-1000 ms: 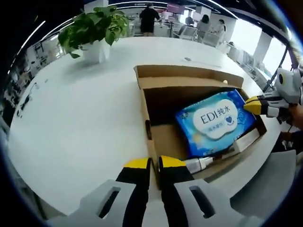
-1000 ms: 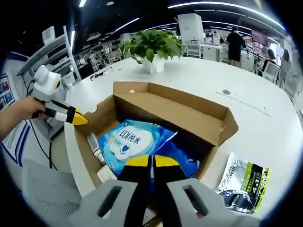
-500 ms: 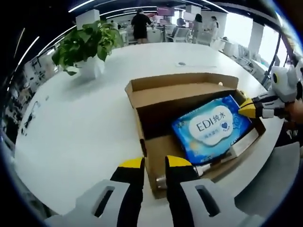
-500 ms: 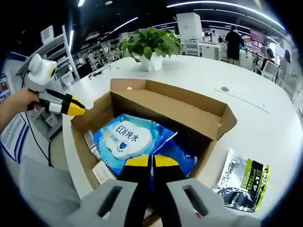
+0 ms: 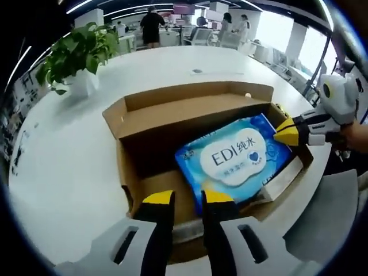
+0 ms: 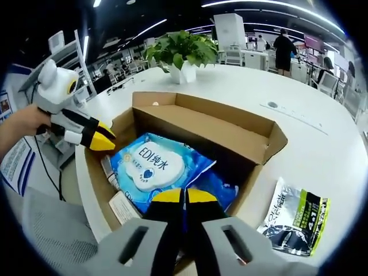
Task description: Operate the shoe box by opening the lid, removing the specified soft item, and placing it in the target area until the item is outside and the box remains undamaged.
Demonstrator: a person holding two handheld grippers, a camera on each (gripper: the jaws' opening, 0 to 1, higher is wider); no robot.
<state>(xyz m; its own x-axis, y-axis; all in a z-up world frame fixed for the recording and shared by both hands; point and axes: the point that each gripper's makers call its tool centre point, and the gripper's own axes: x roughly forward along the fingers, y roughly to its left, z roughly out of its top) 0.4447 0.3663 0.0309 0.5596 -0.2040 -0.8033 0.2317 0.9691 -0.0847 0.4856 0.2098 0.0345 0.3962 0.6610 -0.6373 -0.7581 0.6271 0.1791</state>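
Beside your shoe box (image 6: 190, 123), on the white table (image 6: 310, 129) near its edge, lies a black-and-silver foil pouch (image 6: 293, 221), just off the box's side wall. A potted plant (image 6: 183, 53) stands further in on the table, well apart from the box. Inside the box, next to the blue wet-wipes pack (image 5: 238, 158), a small white carton (image 6: 122, 206) and a slim tube (image 6: 109, 171) lie along the wall nearest the table edge, partly under the pack.

Your right gripper (image 6: 184, 197) has its yellow-tipped jaws pressed together on the near corner of the wet-wipes pack, which still sits inside the open box. Your left gripper (image 5: 183, 198) has its jaws a little apart, holding nothing, above the box's near wall; in the right gripper view its tips hover just over the box's end wall.

The table is round and white; behind it is an open office with desks, ceiling strip lights and people standing in the distance.
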